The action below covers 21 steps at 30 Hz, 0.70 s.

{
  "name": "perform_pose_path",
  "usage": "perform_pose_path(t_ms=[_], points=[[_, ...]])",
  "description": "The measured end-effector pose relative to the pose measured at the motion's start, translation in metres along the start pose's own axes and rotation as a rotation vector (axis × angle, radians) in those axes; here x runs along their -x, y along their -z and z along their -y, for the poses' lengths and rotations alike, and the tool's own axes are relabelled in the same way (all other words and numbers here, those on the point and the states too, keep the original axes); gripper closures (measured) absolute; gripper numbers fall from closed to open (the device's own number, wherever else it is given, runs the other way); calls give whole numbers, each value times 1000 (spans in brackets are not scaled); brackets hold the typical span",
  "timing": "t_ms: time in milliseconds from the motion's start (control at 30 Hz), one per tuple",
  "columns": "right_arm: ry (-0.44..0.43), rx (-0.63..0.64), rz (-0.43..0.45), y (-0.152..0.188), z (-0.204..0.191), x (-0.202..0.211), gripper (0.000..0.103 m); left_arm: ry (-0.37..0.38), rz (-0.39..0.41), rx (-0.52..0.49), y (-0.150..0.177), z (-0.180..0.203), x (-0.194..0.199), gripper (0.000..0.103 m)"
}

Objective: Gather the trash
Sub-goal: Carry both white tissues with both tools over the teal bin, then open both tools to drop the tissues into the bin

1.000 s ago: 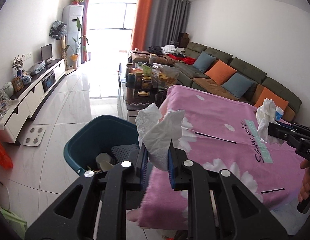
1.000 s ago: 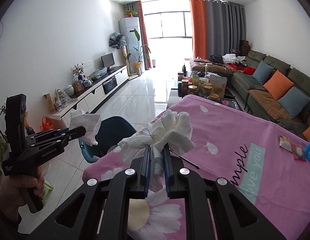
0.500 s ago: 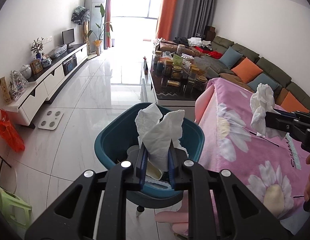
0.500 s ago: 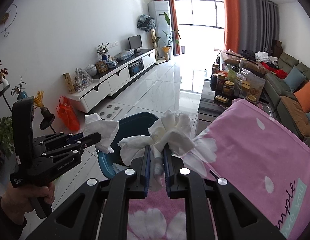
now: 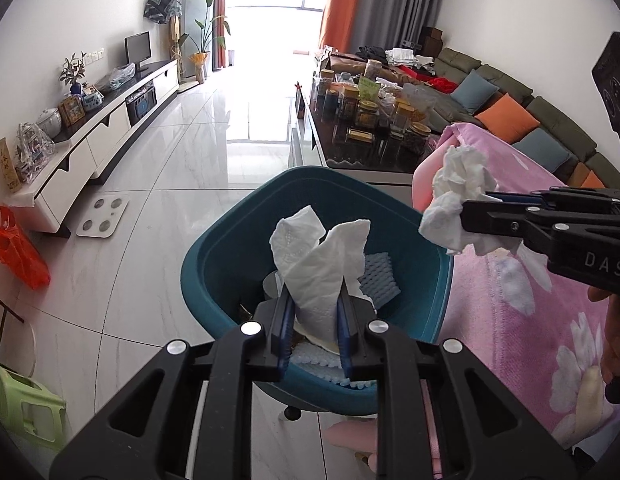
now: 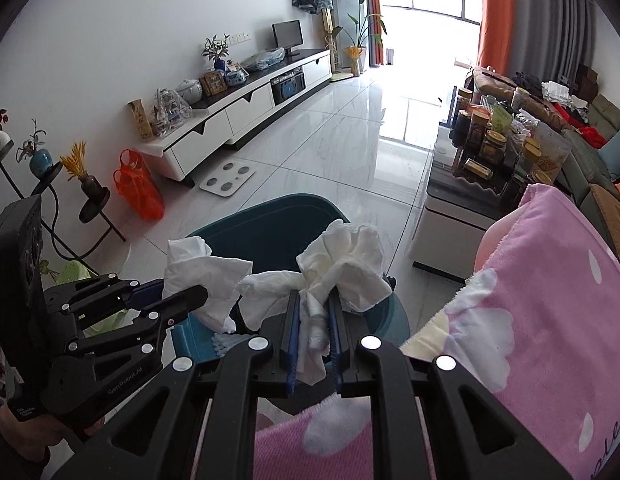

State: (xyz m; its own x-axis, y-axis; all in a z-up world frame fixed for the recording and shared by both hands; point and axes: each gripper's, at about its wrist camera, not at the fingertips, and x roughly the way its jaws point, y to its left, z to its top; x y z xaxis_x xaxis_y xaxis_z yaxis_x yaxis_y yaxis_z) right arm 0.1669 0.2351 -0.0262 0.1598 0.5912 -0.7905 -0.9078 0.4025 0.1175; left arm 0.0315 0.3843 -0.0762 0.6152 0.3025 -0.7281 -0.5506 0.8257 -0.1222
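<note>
My left gripper [image 5: 313, 312] is shut on a white tissue [image 5: 321, 256] and holds it right above the open teal trash bin [image 5: 214, 256], which has paper and blue foam pieces inside. My right gripper [image 6: 313, 312] is shut on a crumpled white tissue [image 6: 341, 264], held over the bin's [image 6: 270, 216] near rim beside the pink flowered blanket [image 6: 549, 300]. The right gripper and its tissue [image 5: 457, 196] show at the right of the left wrist view. The left gripper [image 6: 182, 296] and its tissue [image 6: 202, 276] show at the left of the right wrist view.
A glass coffee table [image 5: 349, 152] crowded with jars stands beyond the bin. A white TV cabinet [image 6: 238, 108] lines the left wall. An orange bag [image 6: 138, 188], a bathroom scale [image 6: 228, 180] and a green stool [image 5: 22, 404] are on the tiled floor. A sofa [image 5: 529, 120] runs along the right.
Both grippers have swung left off the pink blanket to above the teal bin, each still holding its tissue. The bin now sits directly under the left gripper.
</note>
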Motion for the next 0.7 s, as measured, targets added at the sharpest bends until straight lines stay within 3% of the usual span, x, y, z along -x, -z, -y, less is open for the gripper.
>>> perform_pose_path(t_ms=[700], points=[[-8, 58, -187, -17, 0, -69, 88, -23, -90, -12, -8, 2, -70, 83]])
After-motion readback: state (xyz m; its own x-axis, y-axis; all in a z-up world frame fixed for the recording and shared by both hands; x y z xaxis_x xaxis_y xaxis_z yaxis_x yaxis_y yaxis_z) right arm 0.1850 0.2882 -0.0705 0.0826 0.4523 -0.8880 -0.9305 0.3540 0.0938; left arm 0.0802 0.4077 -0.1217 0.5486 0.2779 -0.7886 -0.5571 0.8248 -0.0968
